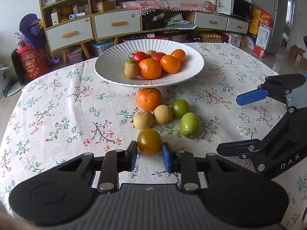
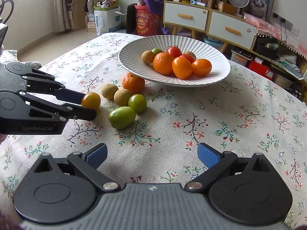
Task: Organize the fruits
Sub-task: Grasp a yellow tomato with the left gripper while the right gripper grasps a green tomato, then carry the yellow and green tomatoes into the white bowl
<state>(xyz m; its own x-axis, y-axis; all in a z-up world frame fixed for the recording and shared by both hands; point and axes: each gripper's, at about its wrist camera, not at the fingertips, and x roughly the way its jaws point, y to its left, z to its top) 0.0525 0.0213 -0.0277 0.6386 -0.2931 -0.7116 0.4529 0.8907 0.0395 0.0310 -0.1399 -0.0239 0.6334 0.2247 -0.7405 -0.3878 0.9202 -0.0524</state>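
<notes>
My left gripper (image 1: 150, 153) is shut on a yellow-brown tomato (image 1: 149, 141), which rests low over the tablecloth; it also shows in the right wrist view (image 2: 91, 100). Beyond it lie a tangerine (image 1: 148, 98), two tan longans (image 1: 143, 119), a round green tomato (image 1: 180, 108) and an oval green fruit (image 1: 189, 124). A white ribbed plate (image 1: 111, 65) behind holds several fruits: a tangerine, orange and red tomatoes, longans. My right gripper (image 2: 151, 156) is open and empty over bare cloth, to the right of the loose fruits.
The table wears a floral cloth (image 1: 57, 115). Its far edge runs just behind the plate. Cabinets with drawers (image 1: 117, 24), a fan and boxes stand beyond the table. The right gripper's body (image 1: 278, 134) sits at the right of the left wrist view.
</notes>
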